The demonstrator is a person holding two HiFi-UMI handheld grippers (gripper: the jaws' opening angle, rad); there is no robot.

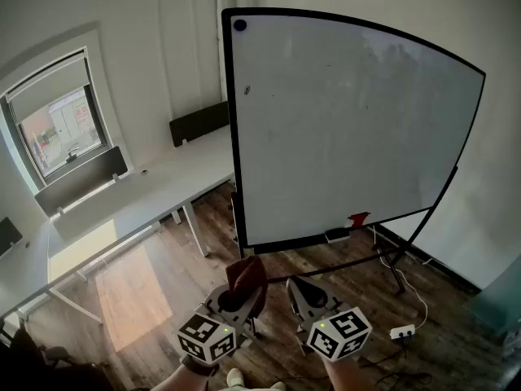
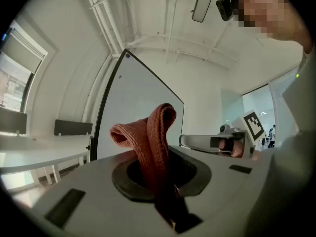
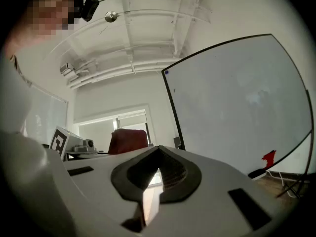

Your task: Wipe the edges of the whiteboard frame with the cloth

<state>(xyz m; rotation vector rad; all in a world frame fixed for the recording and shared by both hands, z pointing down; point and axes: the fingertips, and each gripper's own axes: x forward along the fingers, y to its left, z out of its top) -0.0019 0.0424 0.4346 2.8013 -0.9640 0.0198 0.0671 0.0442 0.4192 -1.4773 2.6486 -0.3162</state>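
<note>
Left gripper (image 1: 242,293) is clamped on the rust-red cloth (image 1: 247,274). The whiteboard frame (image 1: 234,137) stands straight ahead, well apart. Right gripper (image 1: 298,289) looks pinched together on nothing, I think.

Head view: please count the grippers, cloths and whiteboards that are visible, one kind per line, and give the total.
Grippers: 2, the left gripper and the right gripper
Cloth: 1, reddish brown, held in the left gripper
Whiteboard: 1
Total: 4
</note>
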